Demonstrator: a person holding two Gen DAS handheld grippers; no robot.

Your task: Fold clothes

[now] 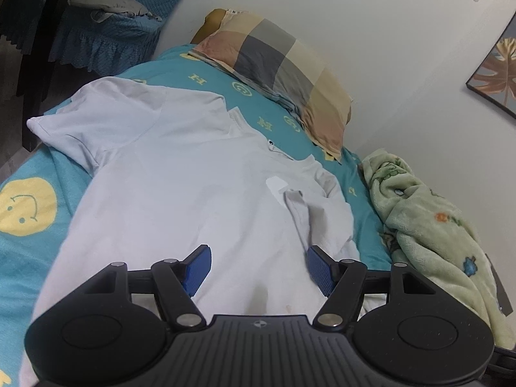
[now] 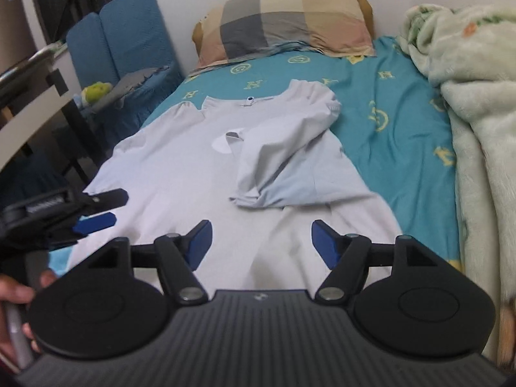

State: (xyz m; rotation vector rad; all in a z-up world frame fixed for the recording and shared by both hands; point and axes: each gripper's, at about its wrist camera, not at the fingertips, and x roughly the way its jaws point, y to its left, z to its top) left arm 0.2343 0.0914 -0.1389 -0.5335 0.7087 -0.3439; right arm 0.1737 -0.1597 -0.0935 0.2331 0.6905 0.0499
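Shirt (image 2: 200,174): one, pale, short-sleeved, lay flat on bed (image 2: 396,122), one sleeve folded over chest; small white tag at collar, writing unreadable. Sheet: teal, yellow smileys, letter "H". Pillow (image 2: 283,22): one, checked. Blanket (image 2: 477,96): one, green. Left gripper (image 1: 259,269), right gripper (image 2: 261,242): both spread wide, empty, above hem.

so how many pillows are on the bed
1. The checked pillow lies at the head of the bed, against the wall. The green blanket could hide another.
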